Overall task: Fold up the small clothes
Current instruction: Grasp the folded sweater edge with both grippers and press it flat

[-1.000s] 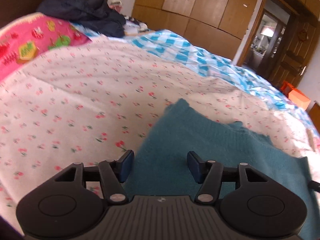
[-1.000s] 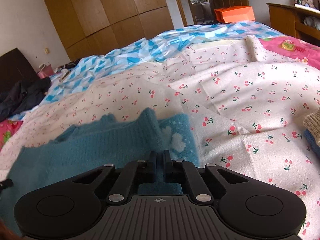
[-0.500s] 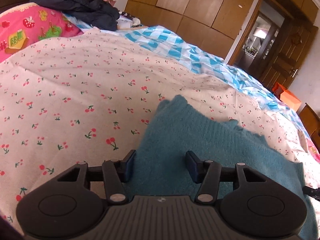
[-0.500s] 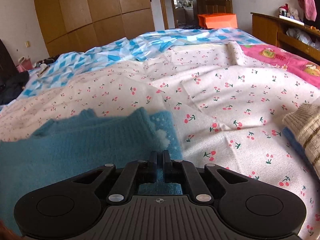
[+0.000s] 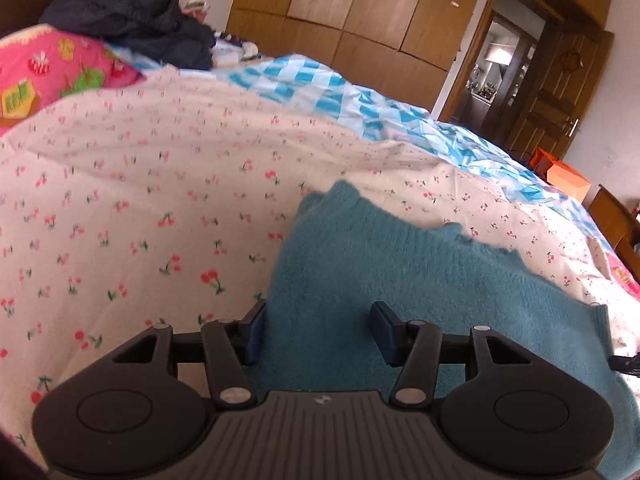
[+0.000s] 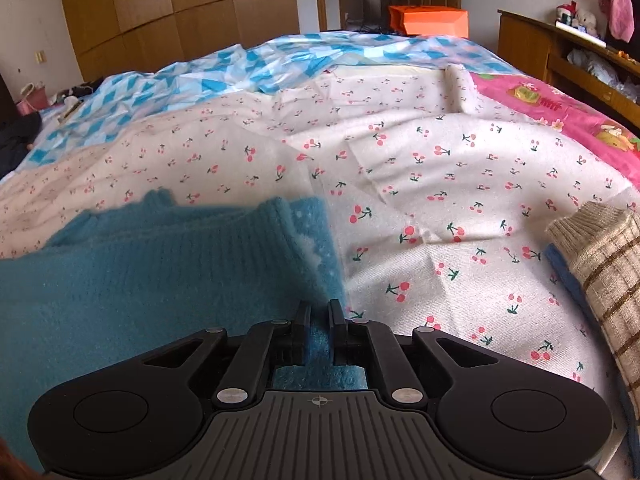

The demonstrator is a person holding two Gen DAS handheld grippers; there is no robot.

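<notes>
A small teal knit sweater [image 5: 400, 280] lies on the cherry-print bedsheet [image 5: 140, 200]. My left gripper [image 5: 320, 330] is open, its blue pads on either side of the sweater's near left edge, holding nothing. My right gripper [image 6: 319, 320] is shut on the teal sweater [image 6: 140, 272] at its right edge, where a lighter patterned layer [image 6: 320, 236] shows under a folded-over ribbed part. The tip of the right gripper shows at the far right of the left wrist view [image 5: 626, 362].
A beige striped knit garment [image 6: 600, 264] lies on the sheet at the right, over something blue. A blue-white checked cover [image 6: 280, 64], a pink quilt [image 6: 560, 108], dark clothes [image 5: 140, 28], wardrobes [image 5: 360, 12] and an orange bag [image 6: 428, 20] lie beyond.
Both wrist views have shifted a little over the bed; the right gripper stays shut on the sweater's edge and the beige garment has come into view at the right. The left gripper stays open.
</notes>
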